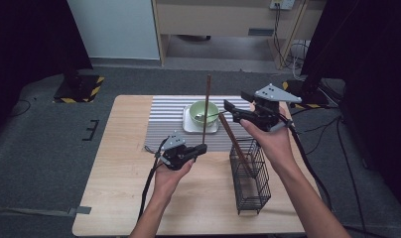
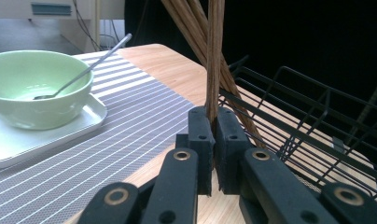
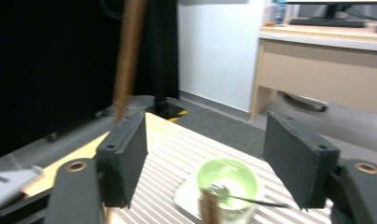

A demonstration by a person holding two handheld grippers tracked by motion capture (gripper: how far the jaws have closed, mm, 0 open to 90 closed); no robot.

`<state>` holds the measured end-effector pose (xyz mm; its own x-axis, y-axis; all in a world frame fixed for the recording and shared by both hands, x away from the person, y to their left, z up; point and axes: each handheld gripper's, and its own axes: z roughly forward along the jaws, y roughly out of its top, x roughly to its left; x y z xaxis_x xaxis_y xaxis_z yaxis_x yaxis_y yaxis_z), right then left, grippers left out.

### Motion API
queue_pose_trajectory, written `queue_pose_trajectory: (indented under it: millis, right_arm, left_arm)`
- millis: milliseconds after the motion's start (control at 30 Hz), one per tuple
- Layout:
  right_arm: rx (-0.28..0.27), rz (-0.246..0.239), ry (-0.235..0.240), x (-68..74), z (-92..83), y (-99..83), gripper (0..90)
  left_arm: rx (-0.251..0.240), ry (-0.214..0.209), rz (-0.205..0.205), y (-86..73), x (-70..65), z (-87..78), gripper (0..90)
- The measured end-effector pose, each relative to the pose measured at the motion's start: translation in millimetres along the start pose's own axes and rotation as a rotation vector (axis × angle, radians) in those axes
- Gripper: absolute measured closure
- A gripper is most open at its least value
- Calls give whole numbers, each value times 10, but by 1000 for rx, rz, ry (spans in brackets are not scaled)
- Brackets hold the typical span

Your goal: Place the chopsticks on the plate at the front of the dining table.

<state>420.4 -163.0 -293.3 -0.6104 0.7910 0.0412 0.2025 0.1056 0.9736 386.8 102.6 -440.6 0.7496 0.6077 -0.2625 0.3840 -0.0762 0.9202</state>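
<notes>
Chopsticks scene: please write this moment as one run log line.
left gripper: shut on upright chopstick | right gripper: open, nothing held | second chopstick: leaning in wire basket

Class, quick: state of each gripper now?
Left gripper: shut on a thin brown wooden chopstick, held upright.
Right gripper: open, holding nothing.

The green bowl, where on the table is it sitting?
In the high view the green bowl sits on a white tray on the striped mat at the table's far middle, beyond the wire basket.
</notes>
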Motion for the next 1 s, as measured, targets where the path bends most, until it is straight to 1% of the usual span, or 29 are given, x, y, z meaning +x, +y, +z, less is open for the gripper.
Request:
queue_pose_trajectory:
  millis: [67,100,133,233,300,367,500,600,633,733,800,833,900,933,967,1000]
  right_arm:
    - [-9,11,-31,-78,-65,-37,268]
    - [-9,11,-31,-78,-65,-37,268]
    - [-4,4,-93,-203,-152,-102,244]
    - [7,18,-141,-339,-237,-183,216]
    - [21,34,-182,-467,-313,-272,198]
    - [26,52,-210,-577,-379,-364,193]
    - [51,54,-263,-744,-479,-584,187]
    - [65,79,-306,-877,-533,-805,186]
    - [69,79,-312,-895,-537,-837,185]
    - [98,95,-335,-986,-545,-1046,181]
    - [108,99,-347,-1012,-541,-1134,179]
    - [119,100,-357,-1036,-536,-1219,176]
    - [132,105,-368,-1061,-528,-1317,170]
    - [141,100,-381,-1073,-522,-1374,167]
    - [149,98,-387,-1081,-521,-1417,166]
    - [157,104,-388,-1095,-517,-1498,163]
  left_arm:
    - [-10,5,-3,9,2,-42,861]
    - [-10,5,-3,9,2,-42,862]
    - [-14,15,-1,28,8,-93,862]
    - [-19,22,0,45,13,-130,861]
    - [-22,34,1,78,20,-192,861]
    - [-20,41,7,99,28,-220,862]
    - [-16,51,9,132,60,-259,861]
    - [-10,59,12,145,81,-266,861]
    - [-5,64,17,151,89,-267,861]
    - [-5,71,19,177,109,-270,861]
    - [-6,73,17,186,116,-273,861]
    - [-8,81,18,216,135,-283,861]
    - [-11,87,19,246,144,-289,861]
    - [-11,92,20,259,145,-291,861]
    - [-13,98,21,281,147,-296,861]
    - [-14,101,24,299,148,-300,861]
